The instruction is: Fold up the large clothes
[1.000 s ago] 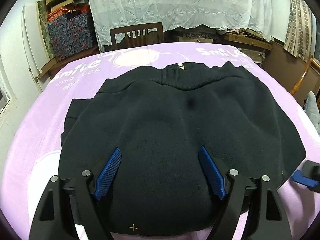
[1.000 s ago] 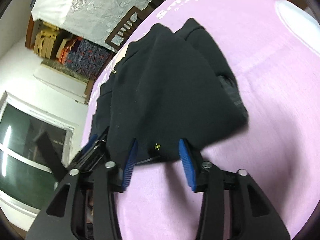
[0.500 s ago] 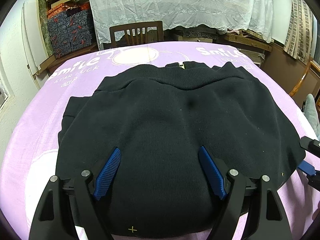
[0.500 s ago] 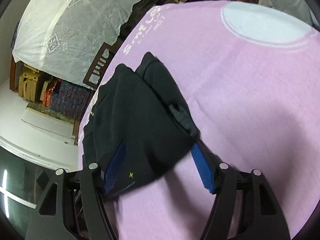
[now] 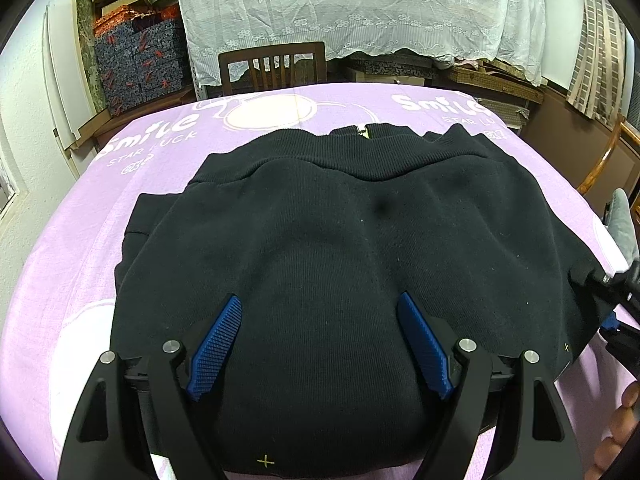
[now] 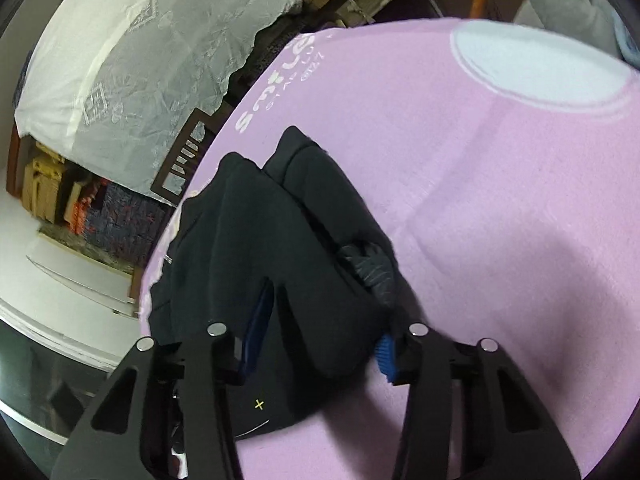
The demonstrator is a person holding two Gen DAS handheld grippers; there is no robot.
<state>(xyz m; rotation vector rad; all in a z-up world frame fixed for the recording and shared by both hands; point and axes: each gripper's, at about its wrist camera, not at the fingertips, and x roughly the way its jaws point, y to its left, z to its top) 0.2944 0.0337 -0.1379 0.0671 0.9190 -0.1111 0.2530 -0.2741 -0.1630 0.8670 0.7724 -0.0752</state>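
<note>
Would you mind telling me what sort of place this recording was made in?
Probably a cluttered spare or storage room at home: a table under a purple printed cloth, a wooden chair behind it, stacked patterned boxes, and a lace sheet draped over piled goods.

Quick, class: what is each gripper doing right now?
Left gripper: open, jaws wide over the black sweater, gripping nothing.
Right gripper: jaws have just been closing, with the sweater's bunched corner between them; a firm grip cannot be told.

One black sweater (image 5: 340,248), one purple cloth (image 5: 80,248), one chair (image 5: 272,66), perhaps several boxes (image 5: 136,64)
</note>
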